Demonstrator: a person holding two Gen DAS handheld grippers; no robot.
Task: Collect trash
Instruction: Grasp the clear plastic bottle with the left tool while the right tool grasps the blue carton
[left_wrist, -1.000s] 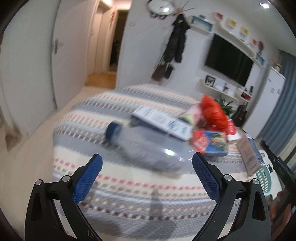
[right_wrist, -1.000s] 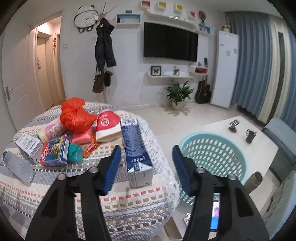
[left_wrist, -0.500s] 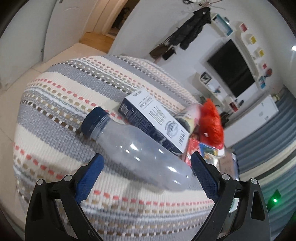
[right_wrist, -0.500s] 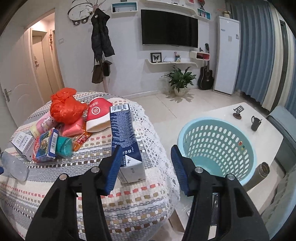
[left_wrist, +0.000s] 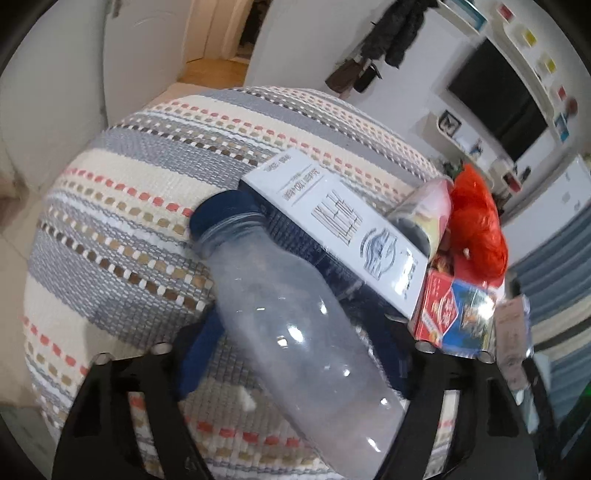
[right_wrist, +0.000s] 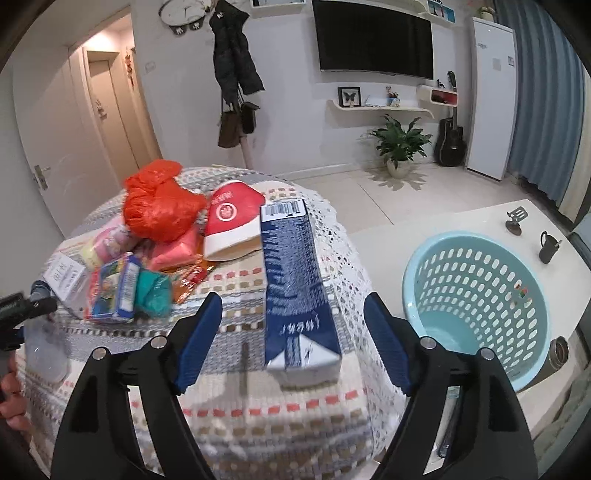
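Observation:
A clear plastic bottle (left_wrist: 295, 332) with a dark blue cap lies on the striped tablecloth (left_wrist: 129, 206). My left gripper (left_wrist: 291, 354) is open, its blue pads on either side of the bottle's body. My right gripper (right_wrist: 291, 343) is open, its pads either side of the near end of a tall blue carton (right_wrist: 295, 288) lying on the table. A light blue perforated basket (right_wrist: 476, 306) stands to the right of the table.
Other trash lies in a pile: a white box (left_wrist: 343, 229), a red plastic bag (right_wrist: 162, 203), a red paper cup (right_wrist: 232, 221), a colourful small box (right_wrist: 114, 288), a teal wad (right_wrist: 155, 291). A low white table (right_wrist: 480, 221) holds the basket.
My left gripper has moved forward so the bottle now lies between its pads. My right gripper has moved closer to the blue carton, which now sits between its pads.

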